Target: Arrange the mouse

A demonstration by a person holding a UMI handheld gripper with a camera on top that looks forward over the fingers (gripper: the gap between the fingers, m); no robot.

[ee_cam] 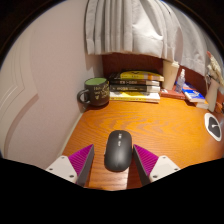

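I see the black plastic computer mouse (118, 151) on the wooden counter (150, 122), dead centre between my open tongs (113, 160), long axis parallel to the fingers, gaps either side.

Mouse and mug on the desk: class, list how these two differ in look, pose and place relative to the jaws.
The mouse is black, low and rounded; the mug is dark green with pale markings, and tall. The mouse lies flat between the open jaws of the gripper, with a gap at either side; the mug stands upright far beyond them, beside a stack of books. Both rest on the wooden desk.
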